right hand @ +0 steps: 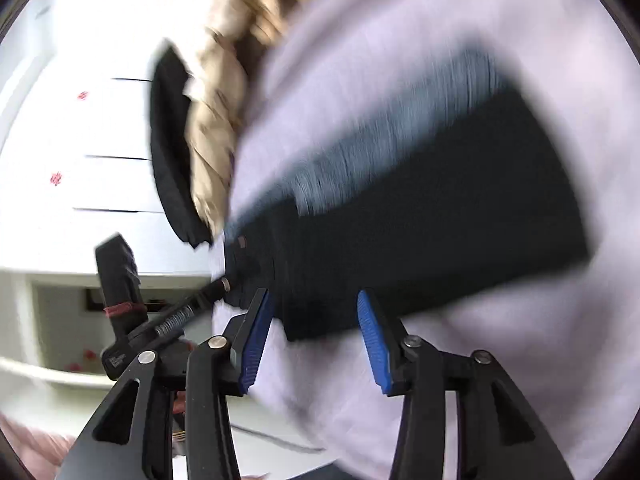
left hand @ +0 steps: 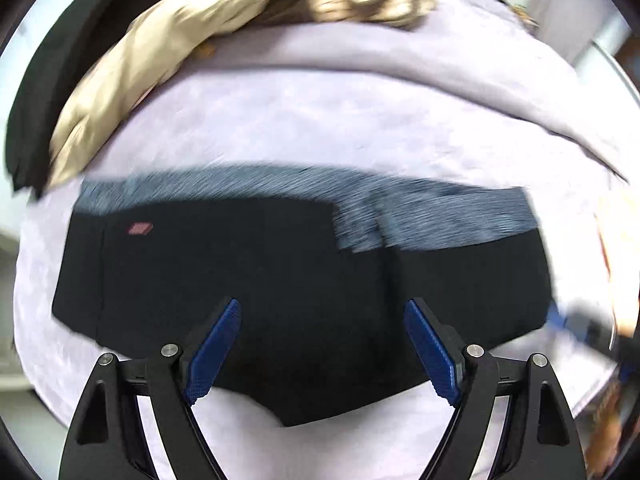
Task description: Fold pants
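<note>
The black pants (left hand: 280, 280) lie folded into a compact rectangle on a pale lilac sheet (left hand: 320, 128), with a grey-blue waistband (left hand: 440, 212) along the far edge and a small pink label (left hand: 140, 229). My left gripper (left hand: 322, 312) is open and empty, just above the pants' near edge. In the right wrist view the same pants (right hand: 440, 216) lie slanted and blurred. My right gripper (right hand: 316, 304) is open and empty over their near corner. The left gripper's body (right hand: 132, 320) shows at the left of that view.
A crumpled beige garment (left hand: 132, 64) and a black garment (left hand: 44, 92) lie at the far left of the sheet; both show in the right wrist view (right hand: 216, 128). A white cabinet with drawers (right hand: 100, 128) stands beyond the sheet's edge.
</note>
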### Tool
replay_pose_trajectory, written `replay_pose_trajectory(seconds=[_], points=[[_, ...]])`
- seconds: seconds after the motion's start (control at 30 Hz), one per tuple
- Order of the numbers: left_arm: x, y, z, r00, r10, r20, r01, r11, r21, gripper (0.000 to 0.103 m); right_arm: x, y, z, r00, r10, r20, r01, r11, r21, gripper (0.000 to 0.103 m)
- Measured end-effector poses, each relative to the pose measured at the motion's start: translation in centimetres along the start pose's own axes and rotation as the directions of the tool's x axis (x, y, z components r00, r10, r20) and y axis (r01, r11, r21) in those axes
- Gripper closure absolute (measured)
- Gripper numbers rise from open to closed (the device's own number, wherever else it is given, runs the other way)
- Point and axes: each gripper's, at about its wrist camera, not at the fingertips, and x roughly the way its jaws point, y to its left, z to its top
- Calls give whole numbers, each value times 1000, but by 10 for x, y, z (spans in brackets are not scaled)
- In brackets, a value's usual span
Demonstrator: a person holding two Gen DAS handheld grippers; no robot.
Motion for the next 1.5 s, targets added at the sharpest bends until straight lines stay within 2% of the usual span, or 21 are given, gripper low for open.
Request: replay_pose_trajectory(seconds=[0.07, 0.13, 0.17, 0.23, 0.27, 0.3, 0.33, 0.43, 0.47, 0.53, 0.6, 0.63, 0.67, 0.73, 0.9, 0.97, 1.13, 1.23, 1.33, 1.47, 1.5], points=[[2, -23, 9, 999, -35, 12, 34, 999, 37, 18, -28, -14, 27, 993, -58, 107, 59, 998, -8, 54], [12, -46, 19, 999, -51, 4, 50, 997, 63, 18, -39, -41, 50, 977, -141, 161, 134, 990, 55, 54], [20, -57, 22, 998, -56, 2, 55, 996, 75, 18, -39, -60, 62, 969, -190, 160, 175, 980, 98, 54], [37, -79, 24, 999, -43, -7, 44, 994, 96, 18, -30, -94, 73, 970, -210, 122, 188, 968, 167, 54], [46, -82, 22, 1000, -22, -15, 23, 994, 109, 18, -20, -109, 75, 975, -207, 78, 189, 963, 192, 60], [53, -83, 20, 1000, 10, -26, -7, 993, 117, 18, -9, -120, 74, 979, -201, 25, 191, 959, 211, 73], [61, -79, 15, 998, 41, -37, -37, 992, 120, 18, -2, -124, 72, 983, -185, -4, 181, 956, 231, 73], [79, -61, 1, 993, 81, -90, -73, 993, 92, 17, -5, -99, 70, 985, -174, 0, 172, 973, 156, 73], [85, -53, -3, 993, 63, -101, -56, 996, 71, 12, -6, -91, 68, 983, -186, -7, 185, 975, 126, 73], [86, -45, -4, 996, 25, -90, -21, 999, 47, 12, -1, -79, 68, 965, -262, -23, 263, 962, 65, 73], [84, -51, -3, 995, 56, -87, -48, 995, 82, 12, 7, -77, 66, 915, -402, -34, 402, 916, -10, 58], [81, -51, -4, 994, 72, -77, -64, 993, 98, 12, 11, -76, 66, 900, -434, -30, 434, 901, -22, 56], [79, -51, -5, 994, 82, -72, -74, 992, 103, 12, 10, -74, 63, 891, -454, -13, 454, 891, -18, 53], [75, -45, -6, 994, 75, -74, -69, 994, 86, 12, 3, -68, 54, 889, -457, -3, 457, 889, 7, 53], [60, -19, -12, 995, 60, -84, -56, 997, 45, 12, -9, -43, 23, 852, -524, 1, 523, 851, -49, 31], [55, -9, -15, 994, 52, -100, -51, 999, 19, 11, -14, -31, 6, 842, -540, 2, 539, 840, -68, 28], [40, 8, -29, 985, 133, -107, -131, 991, 24, 11, -18, -11, -26, 832, -554, -9, 551, 830, -89, 23], [28, 25, -42, 986, 129, -106, -131, 991, -9, 11, -3, 12, -38, 826, -564, -3, 557, 816, -155, 23], [17, 43, -57, 984, 129, -119, -136, 989, -50, 11, 21, 44, -43, 818, -574, 37, 561, 781, -277, 23], [4, 69, -78, 981, 141, -134, -154, 984, -94, 11, 67, 79, -38, 834, -549, 50, 523, 760, -385, 23], [3, 74, -81, 981, 141, -136, -155, 982, -103, 11, 80, 85, -37, 838, -544, 43, 512, 757, -406, 30]])
